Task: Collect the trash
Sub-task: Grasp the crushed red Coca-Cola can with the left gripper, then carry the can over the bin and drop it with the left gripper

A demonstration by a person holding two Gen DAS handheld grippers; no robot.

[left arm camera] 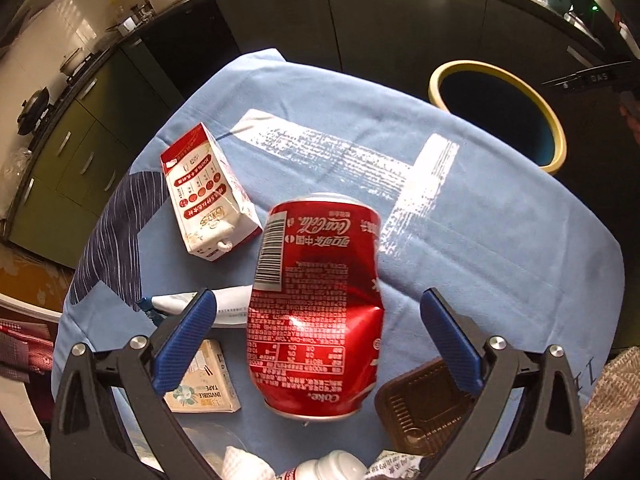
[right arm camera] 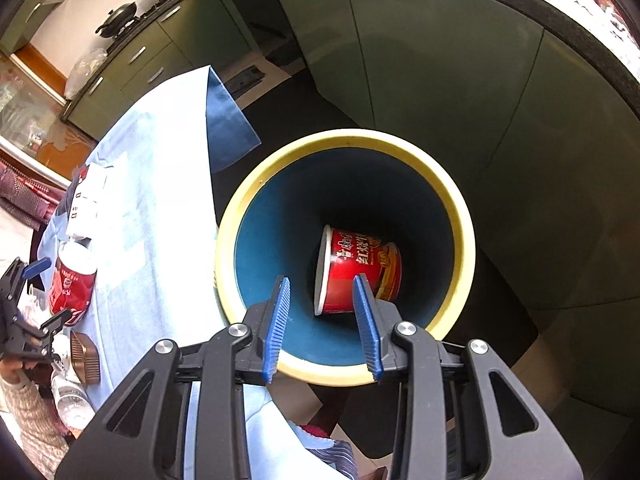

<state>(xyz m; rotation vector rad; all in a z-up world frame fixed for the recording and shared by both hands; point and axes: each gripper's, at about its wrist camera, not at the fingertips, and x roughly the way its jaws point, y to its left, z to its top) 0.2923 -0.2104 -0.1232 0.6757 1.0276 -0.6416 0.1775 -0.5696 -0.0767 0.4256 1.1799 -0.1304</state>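
Observation:
A dented red cola can lies on the blue tablecloth. My left gripper hovers over it, open, with its blue pads wide on either side and not touching the can. My right gripper hangs open over the yellow-rimmed bin, nothing between its fingers. A red instant-noodle cup lies on its side at the bottom of the bin. The same bin stands past the table's far right edge.
On the cloth lie a red-and-white milk carton, a tape box, a brown plastic tray, a white wrapper and a white bottle. Green kitchen cabinets stand behind the bin.

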